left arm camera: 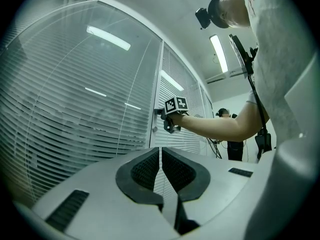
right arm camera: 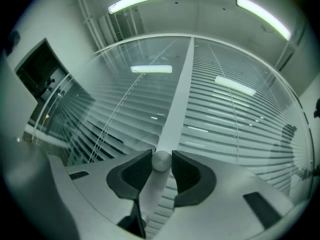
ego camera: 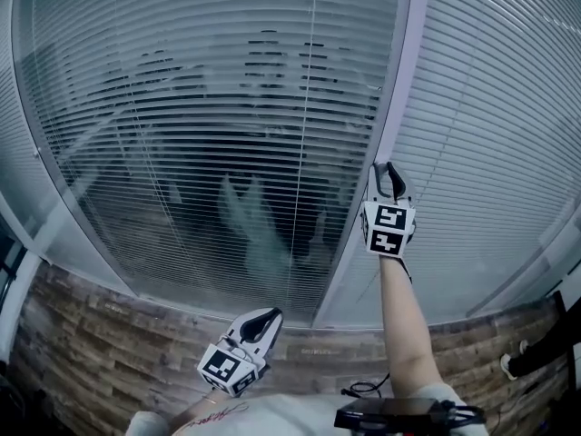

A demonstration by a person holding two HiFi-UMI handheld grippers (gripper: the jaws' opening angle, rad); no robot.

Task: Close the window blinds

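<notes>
**Metal knob gripped, slats open**

Right tongs pinch the round knob on the frame post. Blinds sit behind glass beyond the tips; those to their left stand open. Advice: roll squarely about the knob's axis, grip firm. Left tongs closed, empty.

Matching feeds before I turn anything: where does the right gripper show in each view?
Head view: right of centre, right gripper against the white frame post.
Left gripper view: centre, the gripper at the same post.
Right gripper view: bottom centre, jaws gripping a round knob.
Shared landmark: that post between the two panes.
</notes>
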